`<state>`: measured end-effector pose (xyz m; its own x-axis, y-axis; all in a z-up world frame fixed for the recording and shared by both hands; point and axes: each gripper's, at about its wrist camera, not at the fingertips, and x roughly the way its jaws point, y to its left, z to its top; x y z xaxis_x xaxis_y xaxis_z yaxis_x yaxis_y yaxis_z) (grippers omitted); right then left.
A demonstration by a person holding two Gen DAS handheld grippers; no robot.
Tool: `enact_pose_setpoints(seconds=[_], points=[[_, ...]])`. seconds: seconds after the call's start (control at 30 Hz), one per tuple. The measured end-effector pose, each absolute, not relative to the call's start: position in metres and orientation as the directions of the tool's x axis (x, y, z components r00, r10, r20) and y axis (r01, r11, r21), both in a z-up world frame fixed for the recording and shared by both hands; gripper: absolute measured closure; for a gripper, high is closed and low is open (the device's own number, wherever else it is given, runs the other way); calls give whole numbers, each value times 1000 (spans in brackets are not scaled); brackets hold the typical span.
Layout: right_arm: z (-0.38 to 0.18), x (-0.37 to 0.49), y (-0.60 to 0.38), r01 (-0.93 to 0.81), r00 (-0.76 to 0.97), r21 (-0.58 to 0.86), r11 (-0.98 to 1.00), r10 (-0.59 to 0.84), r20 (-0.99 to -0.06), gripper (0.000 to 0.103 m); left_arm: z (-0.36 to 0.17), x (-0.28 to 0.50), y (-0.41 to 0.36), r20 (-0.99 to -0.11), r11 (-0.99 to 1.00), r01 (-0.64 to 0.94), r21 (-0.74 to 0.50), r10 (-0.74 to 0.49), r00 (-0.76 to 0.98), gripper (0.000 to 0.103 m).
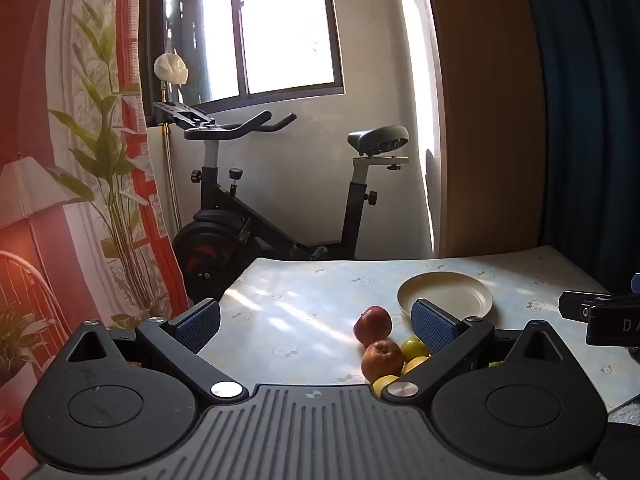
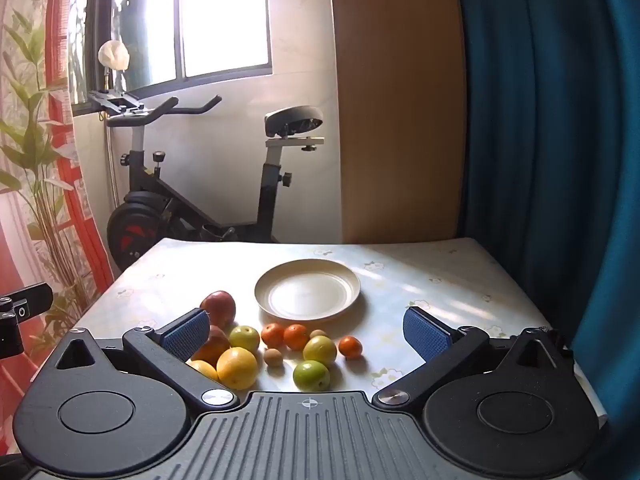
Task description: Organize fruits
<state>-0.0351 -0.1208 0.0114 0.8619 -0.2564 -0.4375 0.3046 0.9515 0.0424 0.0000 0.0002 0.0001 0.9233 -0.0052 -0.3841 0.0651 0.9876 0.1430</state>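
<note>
Both grippers hover above the near edge of the table [image 2: 420,264], jaws spread wide and holding nothing. The right gripper [image 2: 306,330] looks straight over the fruit cluster; the left gripper [image 1: 316,322] sits further left, so the fruit shows by its right finger.

The cream plate [image 2: 308,266] stands bare at mid-table, just beyond the fruit. Left of the plate lies a red apple [image 2: 218,307], and nearer, half behind the right gripper's left finger, a second red apple [image 2: 214,346]. Beside it sit a green-yellow fruit [image 2: 244,338] and a large yellow citrus [image 2: 237,368]. Two small oranges [image 2: 273,334] touch side by side near the plate's near rim; a third orange [image 2: 350,347] lies apart to the right. Two green fruits [image 2: 319,350] sit at the near centre, with a small brown fruit [image 2: 273,357] to their left.

An exercise bike [image 2: 192,200] stands beyond the table's far edge, under the window [image 2: 224,16]
</note>
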Motion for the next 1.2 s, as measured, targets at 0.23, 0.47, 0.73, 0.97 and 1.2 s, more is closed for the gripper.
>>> enact_pose_setpoints(seconds=[0.23, 0.47, 0.73, 0.97, 1.2], points=[[12, -37, -121, 302, 862, 48, 952, -251, -441, 0, -1, -2, 5, -341, 985, 83, 149, -28, 940, 0], [15, -34, -121, 309, 862, 47, 950, -259, -436, 0, 1, -9, -2, -329, 981, 74, 180, -11, 944, 0], [11, -38, -123, 313, 864, 59, 948, -258, -433, 0, 1, -9, -3, -334, 981, 73, 179, -9, 943, 0], [11, -39, -123, 312, 864, 58, 948, -258, -433, 0, 0, -8, -3, -338, 981, 73, 178, -9, 941, 0], [11, -39, -123, 312, 864, 58, 948, -258, -433, 0, 0, -8, -3, -337, 981, 75, 176, -11, 941, 0]])
